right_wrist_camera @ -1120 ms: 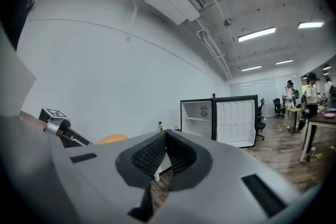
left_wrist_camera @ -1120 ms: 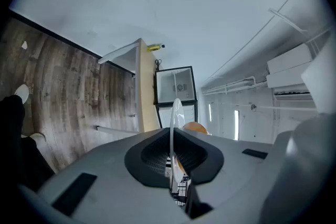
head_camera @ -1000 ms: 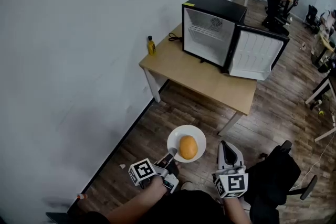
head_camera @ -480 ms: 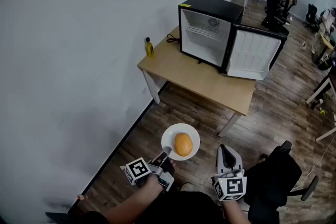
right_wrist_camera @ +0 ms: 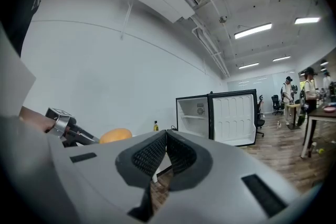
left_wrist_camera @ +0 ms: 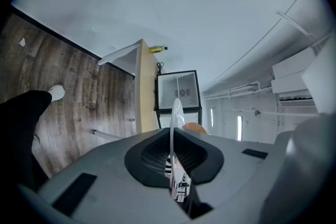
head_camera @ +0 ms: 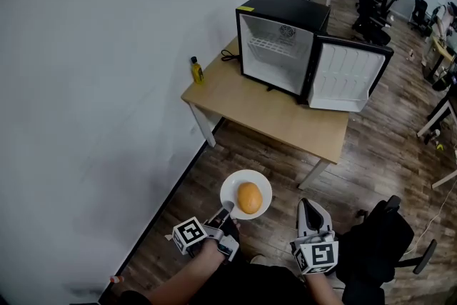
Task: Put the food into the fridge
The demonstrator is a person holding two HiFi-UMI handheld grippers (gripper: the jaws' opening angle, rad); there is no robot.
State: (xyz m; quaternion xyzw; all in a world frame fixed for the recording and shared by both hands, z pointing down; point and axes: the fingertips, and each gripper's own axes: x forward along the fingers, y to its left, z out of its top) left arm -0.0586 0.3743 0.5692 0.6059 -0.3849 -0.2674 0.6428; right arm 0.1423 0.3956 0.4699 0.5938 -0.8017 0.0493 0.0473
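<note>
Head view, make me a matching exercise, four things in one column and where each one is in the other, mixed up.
Things:
1. plate
2. orange food
3. fridge
4. yellow bottle

Places:
A. stands on the table, door open
B. clamped by its rim in the left gripper
C. lies on the plate
D. stands at the table's corner by the wall

Pairs: 1-B, 2-C, 3-A, 4-D
</note>
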